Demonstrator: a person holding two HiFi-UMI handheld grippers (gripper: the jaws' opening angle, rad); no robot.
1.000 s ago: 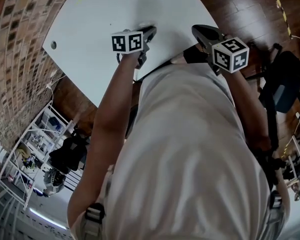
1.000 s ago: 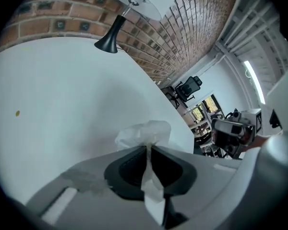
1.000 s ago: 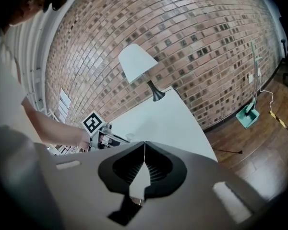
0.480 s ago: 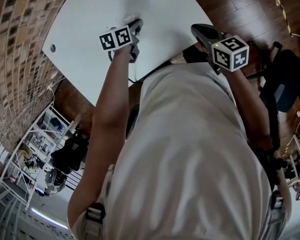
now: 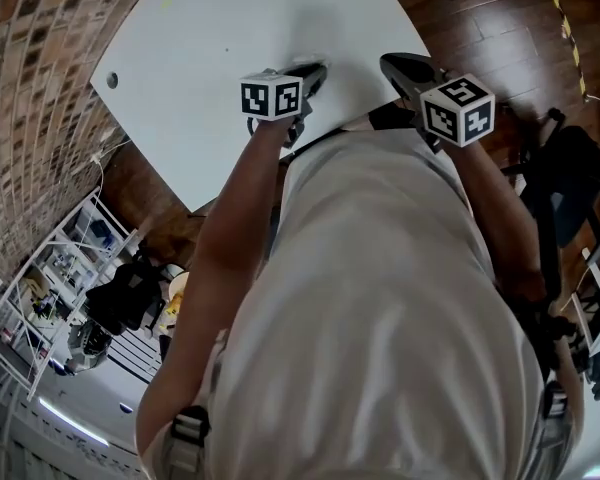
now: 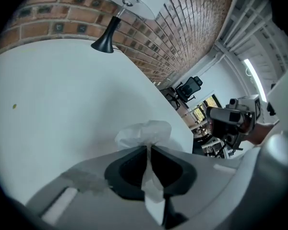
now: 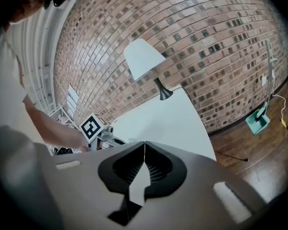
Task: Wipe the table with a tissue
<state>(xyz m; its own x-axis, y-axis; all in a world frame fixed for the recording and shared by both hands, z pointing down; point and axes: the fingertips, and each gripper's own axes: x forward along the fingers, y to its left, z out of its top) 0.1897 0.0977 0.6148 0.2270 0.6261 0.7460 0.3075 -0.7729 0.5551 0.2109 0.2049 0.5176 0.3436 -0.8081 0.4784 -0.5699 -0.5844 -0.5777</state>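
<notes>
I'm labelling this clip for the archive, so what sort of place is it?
Probably an office or studio workspace: a red-brown brick wall, a large white table carrying a white-shaded black lamp, and a black swivel office chair beyond.

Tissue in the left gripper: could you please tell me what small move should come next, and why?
Probably sweep the tissue across the table toward the small speck: the left gripper is shut on it, its bunched end pokes out ahead, and the speck lies apart from it.
</notes>
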